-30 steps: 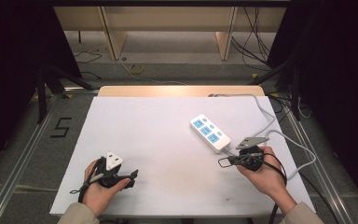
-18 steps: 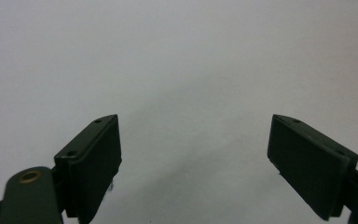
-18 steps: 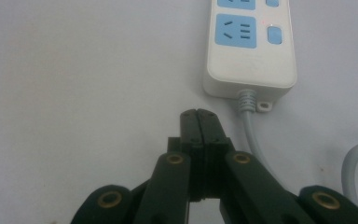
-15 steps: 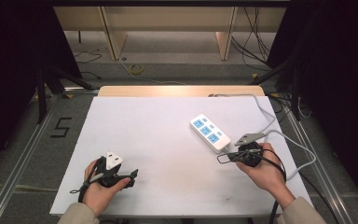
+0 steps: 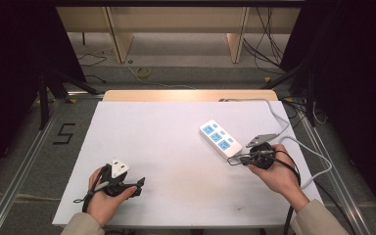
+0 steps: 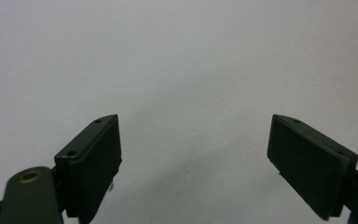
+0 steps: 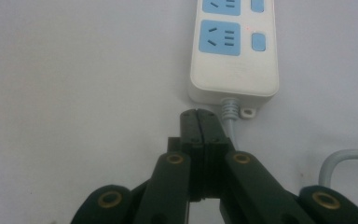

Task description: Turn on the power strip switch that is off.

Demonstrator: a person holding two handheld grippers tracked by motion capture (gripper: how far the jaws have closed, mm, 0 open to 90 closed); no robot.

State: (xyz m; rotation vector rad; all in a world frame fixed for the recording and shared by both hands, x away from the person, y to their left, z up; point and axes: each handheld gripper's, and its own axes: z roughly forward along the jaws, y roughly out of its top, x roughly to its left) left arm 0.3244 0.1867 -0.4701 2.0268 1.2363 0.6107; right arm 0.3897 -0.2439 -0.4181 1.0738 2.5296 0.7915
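A white power strip [image 5: 220,139] with blue sockets lies right of the table's middle, its grey cable [image 5: 320,161] looping past the right edge. My right gripper [image 5: 233,160] sits just off the strip's near end, jaws shut with nothing between them. In the right gripper view the shut right gripper [image 7: 200,115] almost touches the power strip [image 7: 233,56], beside where the cable [image 7: 230,112] leaves it. My left gripper [image 5: 138,182] rests near the front left of the table. The left gripper [image 6: 196,163] stands wide open over bare white table.
The white table [image 5: 166,127] ends close behind both hands. The strip's cable runs along the right edge toward the back. A black "5" [image 5: 64,133] marks the floor at left. Wooden posts [image 5: 120,34] and loose cables lie beyond the far edge.
My right gripper has crept slightly left and forward, closer to the strip's near end. The left gripper has stayed where it was.
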